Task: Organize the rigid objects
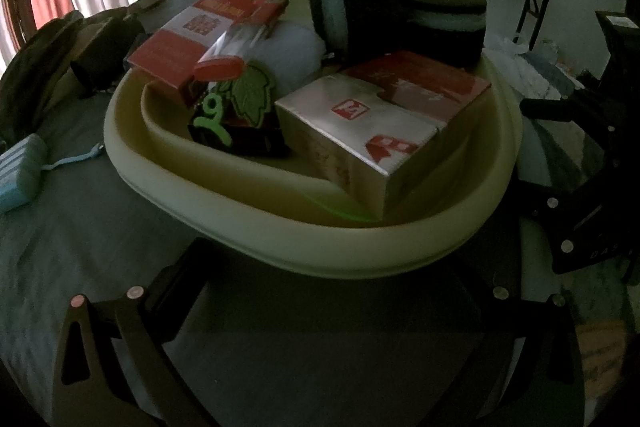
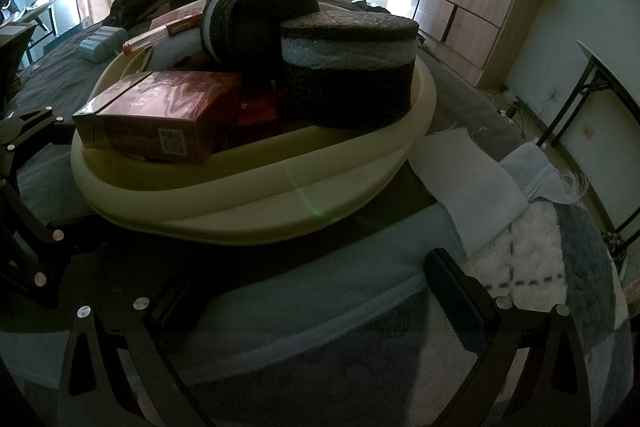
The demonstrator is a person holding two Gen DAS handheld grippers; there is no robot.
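Both my grippers hover low at the bed edge, jaws spread wide, holding nothing: left gripper [image 1: 332, 291], right gripper [image 2: 316, 291]. Cream basin [image 1: 360, 247] sits just ahead, holding boxes and foam discs [image 2: 348, 67]. Front box [image 1: 360, 143] print is unreadable; QR code on red box [image 2: 160, 119].

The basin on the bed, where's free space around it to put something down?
Bare grey bedsheet lies between the basin and the blue case. The basin is crowded with boxes and foam discs; folded blankets border its other side.
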